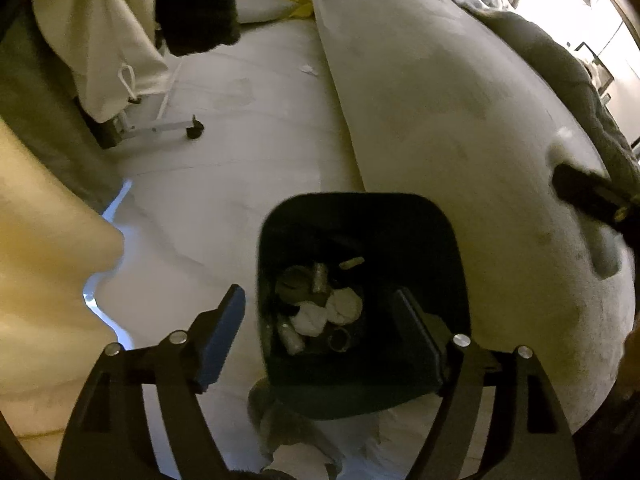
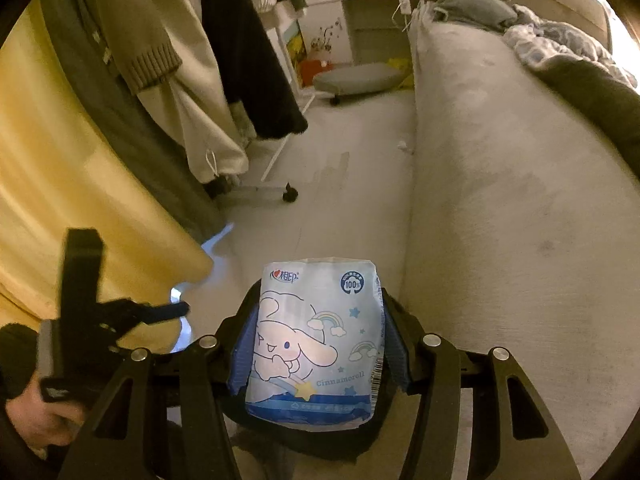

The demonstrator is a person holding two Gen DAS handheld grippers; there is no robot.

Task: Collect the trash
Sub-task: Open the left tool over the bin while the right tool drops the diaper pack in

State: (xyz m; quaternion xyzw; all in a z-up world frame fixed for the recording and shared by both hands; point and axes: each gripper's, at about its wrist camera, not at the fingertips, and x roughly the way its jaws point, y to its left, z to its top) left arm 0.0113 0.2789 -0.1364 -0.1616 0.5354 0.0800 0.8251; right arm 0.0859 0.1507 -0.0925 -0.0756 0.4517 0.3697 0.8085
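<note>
The black trash bin (image 1: 362,300) stands on the pale floor just beside the side of the bed (image 1: 460,120), and serves as the mark for everything here. The left gripper (image 1: 320,312) hangs directly above the bin's mouth with its blue-padded jaws spread wide and nothing between them; down inside lie crumpled white tissue (image 1: 320,318), a cardboard tube and other scraps. The right gripper (image 2: 316,344) pinches a tissue pack (image 2: 316,344), printed with a cartoon rabbit-like figure, between its pads, held upright over the bin, whose dark rim (image 2: 236,320) shows behind and beneath the pack. In the right wrist view the left gripper (image 2: 168,308) sits off to the bin's left side, held by a hand (image 2: 36,420). The step in hand looks like dropping the pack in. To do it well, centre the pack over the opening rather than the rim nearest the bed, lower it slightly, then spread the jaws fully so the soft wrapper does not cling to a pad. Keeping the left gripper clear would avoid a knock.
</note>
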